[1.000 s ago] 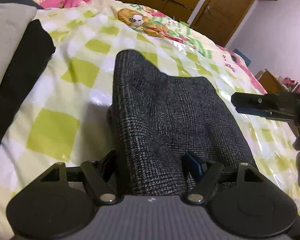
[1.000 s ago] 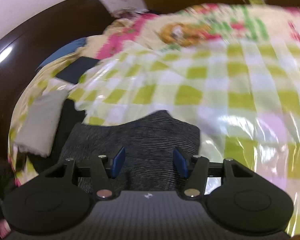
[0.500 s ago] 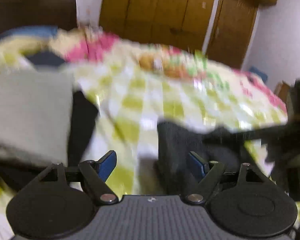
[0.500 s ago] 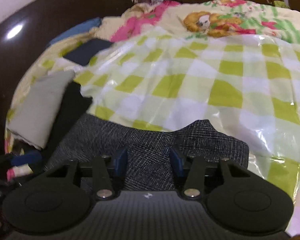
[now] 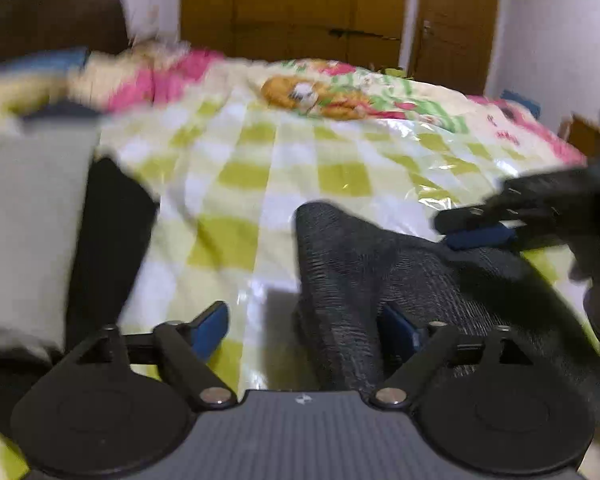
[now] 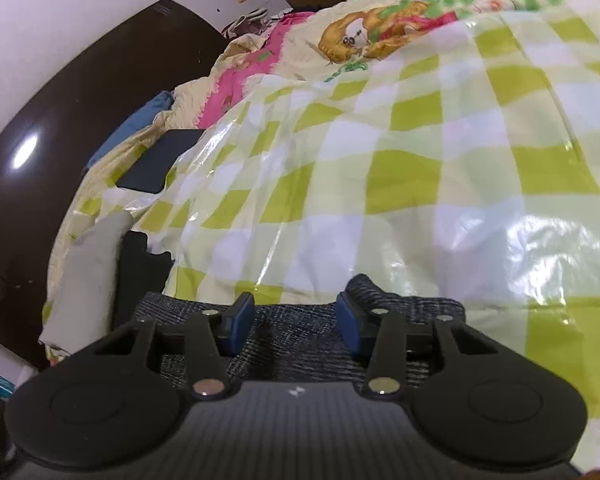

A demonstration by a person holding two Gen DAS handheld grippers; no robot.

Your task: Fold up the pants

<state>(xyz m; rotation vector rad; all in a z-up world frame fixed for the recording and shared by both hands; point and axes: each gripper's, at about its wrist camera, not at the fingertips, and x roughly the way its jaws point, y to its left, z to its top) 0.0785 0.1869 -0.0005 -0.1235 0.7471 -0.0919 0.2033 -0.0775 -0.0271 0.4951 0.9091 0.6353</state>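
On the green-and-white checked bedcover, the dark grey folded pants are lying close in front of both your tools. Your left gripper is sitting with its jaws spread wide: the left blue pad is hanging over bare cover just beside the pants, while the right blue pad is partly tucked behind the raised left edge of the pants, so nothing is being clamped. Seen from that same camera, your right gripper is reaching in from the right side of the pants, its blue fingertip resting at their far right edge, though motion blur is hiding whether it is touching.

From the right wrist camera, your right gripper is also standing with its jaws apart, and the pants are lying flat below and between the two pads; you are not pinching any cloth there.

To the left of the pants, a black garment and a light grey folded garment are lying side by side, the grey one farther from the pants. Beyond the pants, a cartoon-print quilt is covering the far end of the bed, and a wooden wardrobe is standing behind it.
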